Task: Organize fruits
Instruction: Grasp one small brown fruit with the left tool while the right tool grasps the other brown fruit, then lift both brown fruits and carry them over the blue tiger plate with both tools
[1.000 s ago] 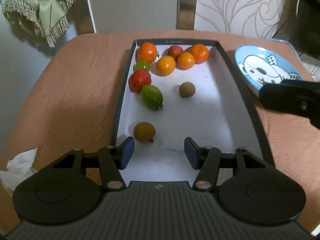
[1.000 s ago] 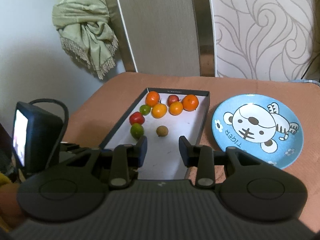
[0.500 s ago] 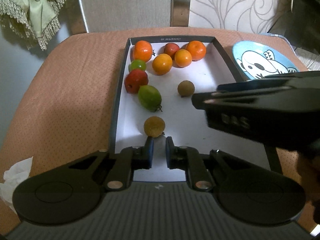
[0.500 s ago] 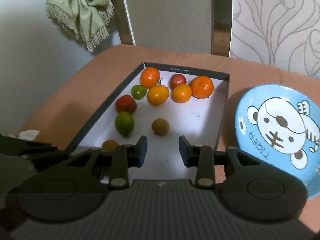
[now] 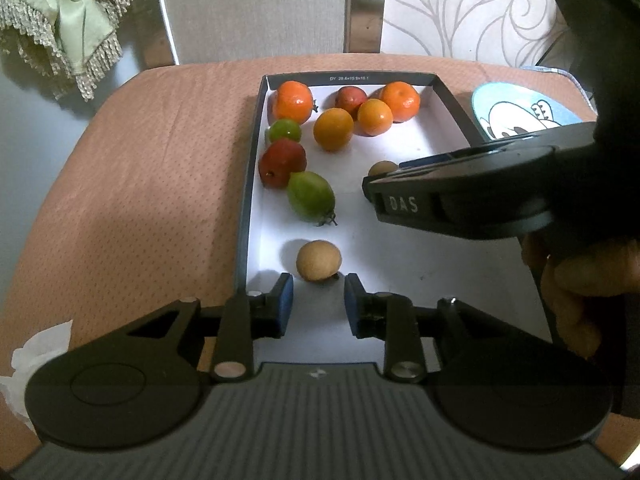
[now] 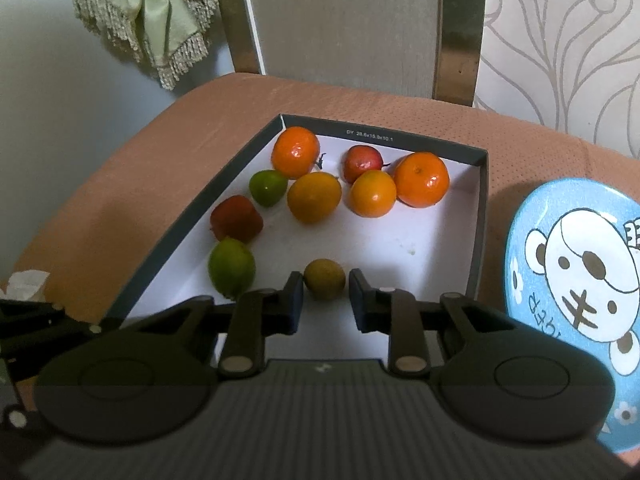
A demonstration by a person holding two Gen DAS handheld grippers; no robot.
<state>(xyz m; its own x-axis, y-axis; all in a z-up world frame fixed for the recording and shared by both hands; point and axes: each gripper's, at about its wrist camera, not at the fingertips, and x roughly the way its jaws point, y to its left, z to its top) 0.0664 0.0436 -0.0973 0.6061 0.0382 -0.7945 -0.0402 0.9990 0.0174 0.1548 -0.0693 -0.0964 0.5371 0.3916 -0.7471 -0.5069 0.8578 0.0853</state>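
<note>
Brown and round, one small fruit sits low centre in my right view, between the right gripper pads, whose jaws have closed to it; I cannot tell whether they bite. I'd squeeze gently and lift straight. My left gripper is opening short of its own brown fruit in the box.

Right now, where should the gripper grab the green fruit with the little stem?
Across its plump middle, from above. The green fruit lies on its side, stem toward the near end, red fruit touching its far end; both long sides are free.
</note>
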